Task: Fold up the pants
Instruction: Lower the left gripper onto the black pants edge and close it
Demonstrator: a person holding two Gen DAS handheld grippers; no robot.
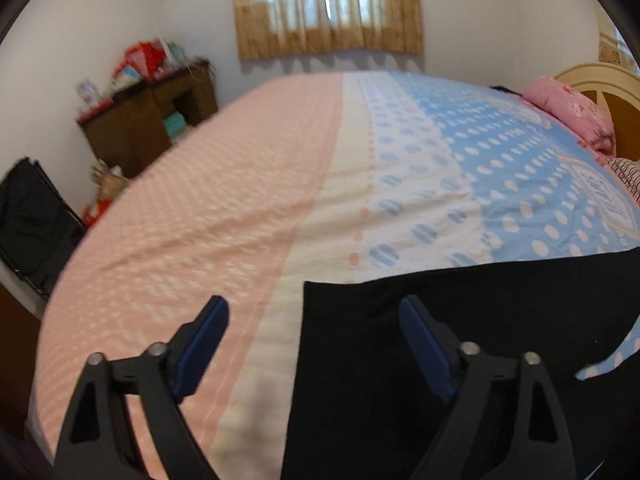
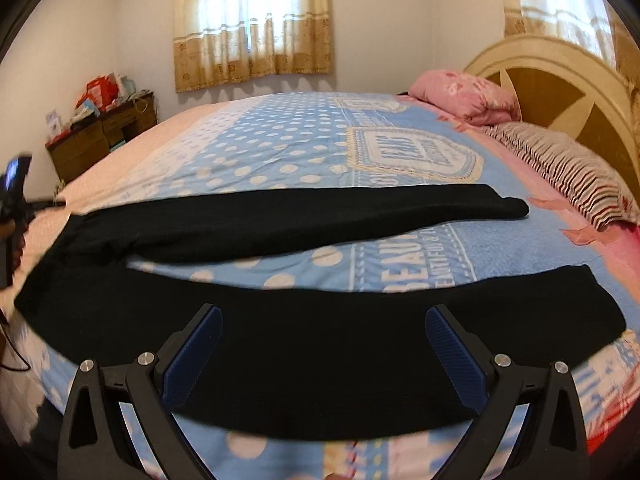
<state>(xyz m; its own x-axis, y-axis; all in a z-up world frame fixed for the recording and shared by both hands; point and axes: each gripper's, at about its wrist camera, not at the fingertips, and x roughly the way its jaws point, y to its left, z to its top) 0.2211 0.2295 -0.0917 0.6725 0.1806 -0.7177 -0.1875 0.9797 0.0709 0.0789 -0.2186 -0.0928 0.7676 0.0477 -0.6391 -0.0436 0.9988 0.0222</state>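
Black pants [image 2: 320, 332] lie spread across the bed [image 2: 280, 148], filling the lower half of the right wrist frame, their two legs reaching toward the right. The right tongs [image 2: 323, 312] hover over the nearer leg, released and empty. In the left wrist frame, the left tongs [image 1: 314, 304] stand released above the pants' edge at lower centre, nothing pinched between them.

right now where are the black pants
The black pants lie spread flat on the blue dotted bedspread, legs pointing toward the striped pillow; the near leg is under the right gripper.
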